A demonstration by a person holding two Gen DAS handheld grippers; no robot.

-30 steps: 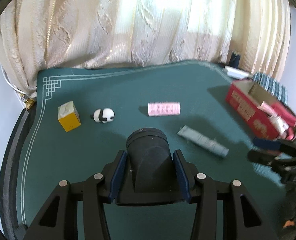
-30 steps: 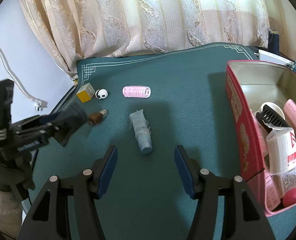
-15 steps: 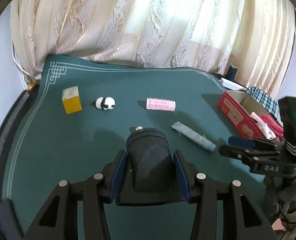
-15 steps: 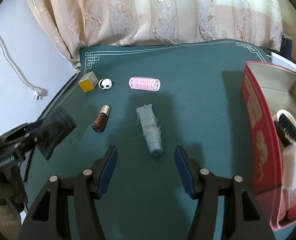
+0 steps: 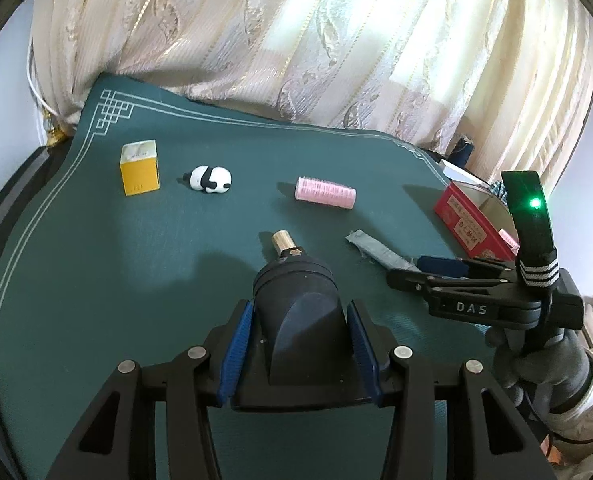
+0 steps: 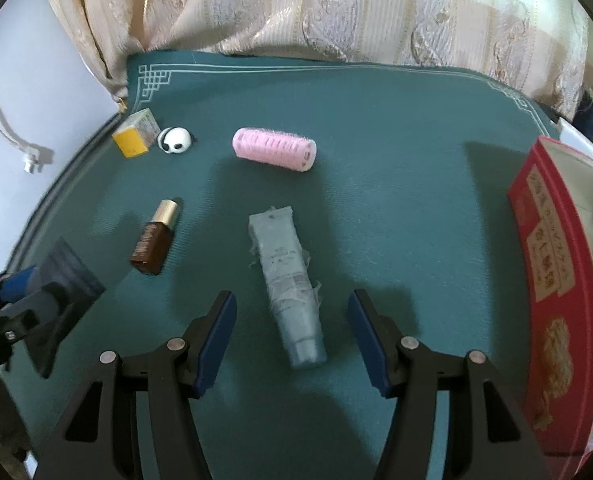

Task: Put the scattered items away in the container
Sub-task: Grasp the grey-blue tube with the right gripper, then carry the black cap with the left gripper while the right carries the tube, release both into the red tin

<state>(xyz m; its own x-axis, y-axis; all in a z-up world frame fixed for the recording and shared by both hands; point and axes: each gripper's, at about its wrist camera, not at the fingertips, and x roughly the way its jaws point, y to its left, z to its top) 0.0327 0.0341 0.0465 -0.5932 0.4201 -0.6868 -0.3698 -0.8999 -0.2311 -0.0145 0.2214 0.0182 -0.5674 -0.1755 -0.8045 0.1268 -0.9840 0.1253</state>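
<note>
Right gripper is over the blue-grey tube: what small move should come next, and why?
Probably lower the right gripper further onto the blue-grey tube. The tube lies flat between the closing jaws, its cap end nearest, but neither pad touches it yet.

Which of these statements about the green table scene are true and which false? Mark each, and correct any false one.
1. The left gripper is clamped on a dark rounded object. True.
2. The pink hair roller lies inside the red box. False: it lies on the green mat, apart from the box.
3. The grey-blue tube lies between the fingers of the right gripper, not yet pinched. True.
4. The panda figure sits beside the yellow box. True.
5. The brown bottle stands upright. False: it lies on its side.
</note>
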